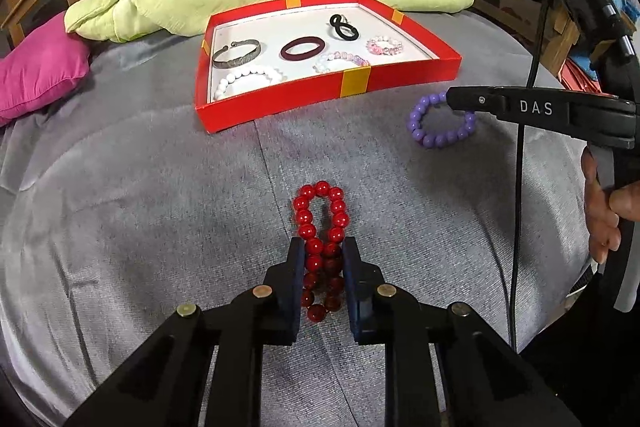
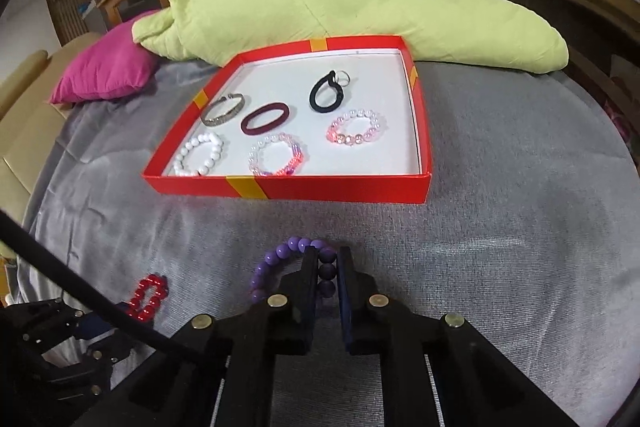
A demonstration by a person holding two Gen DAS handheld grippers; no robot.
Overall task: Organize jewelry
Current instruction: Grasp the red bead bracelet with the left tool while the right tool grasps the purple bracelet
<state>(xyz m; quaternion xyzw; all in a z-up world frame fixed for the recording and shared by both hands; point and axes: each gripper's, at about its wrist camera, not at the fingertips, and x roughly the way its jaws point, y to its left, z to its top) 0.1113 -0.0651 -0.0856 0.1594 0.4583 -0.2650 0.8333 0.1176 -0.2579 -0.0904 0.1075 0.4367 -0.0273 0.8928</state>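
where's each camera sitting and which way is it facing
Left wrist view: on the left tongs, looking down along them at the red bead bracelet they pinch; the right tongs and a hand show at right.
Right wrist view: on the right tongs, shut on the purple bead bracelet; left tongs at lower left.
Shared: red tray, both bracelets, grey cover.

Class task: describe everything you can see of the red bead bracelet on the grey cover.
The red bead bracelet is a loop of glossy round beads, plastic or glass by their shine. It lies on the grey cover, in front of the red box and outside it. The left hand-held gripper is shut on it, squeezing the loop into a narrow oval; its far end pokes past the fingertips.
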